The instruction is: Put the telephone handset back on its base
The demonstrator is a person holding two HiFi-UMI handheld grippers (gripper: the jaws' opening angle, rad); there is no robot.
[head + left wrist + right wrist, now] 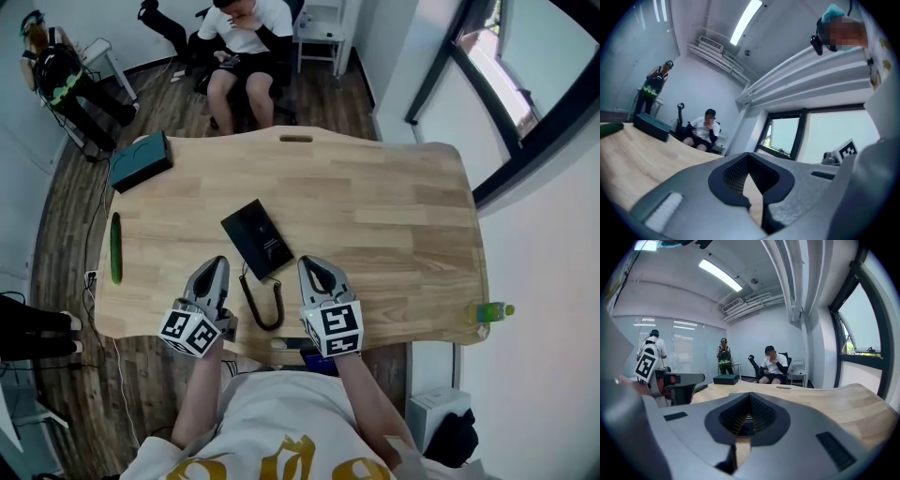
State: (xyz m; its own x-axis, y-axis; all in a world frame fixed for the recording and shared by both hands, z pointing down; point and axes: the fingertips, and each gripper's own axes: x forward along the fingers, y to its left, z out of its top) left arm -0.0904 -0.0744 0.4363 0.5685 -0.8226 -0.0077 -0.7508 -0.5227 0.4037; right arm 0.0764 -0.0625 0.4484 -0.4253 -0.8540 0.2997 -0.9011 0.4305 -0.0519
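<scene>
From my seat at the controls, the phone [257, 238] lies flat on the table [375, 216] just ahead of both tools and touches neither. It sits at about two o'clock from the tip of the left gripper [221, 263] and ten o'clock from the tip of the right gripper [308, 266]. It reads to me as one black slab, set at a slant, and I can't separate handset from base in the head view. Its cord [265, 302] loops back from the slab's near end toward six o'clock, ending in the gap between the two grippers, near the table's front edge. Both grippers are closed with their jaws together, and each gripper view shows nothing caught in them. My count is one phone, one cord and two grippers. Further off on the table I see one dark green box [141, 160] at eleven o'clock, one cucumber [115, 247] along the nine o'clock edge, and one green bottle [491, 311] at the four o'clock corner. Beyond the far edge, at twelve o'clock, one person sits [242, 42]. The right gripper view adds two standing people, one with a backpack [723, 355] and one in white [652, 345], which makes three others in the room.
</scene>
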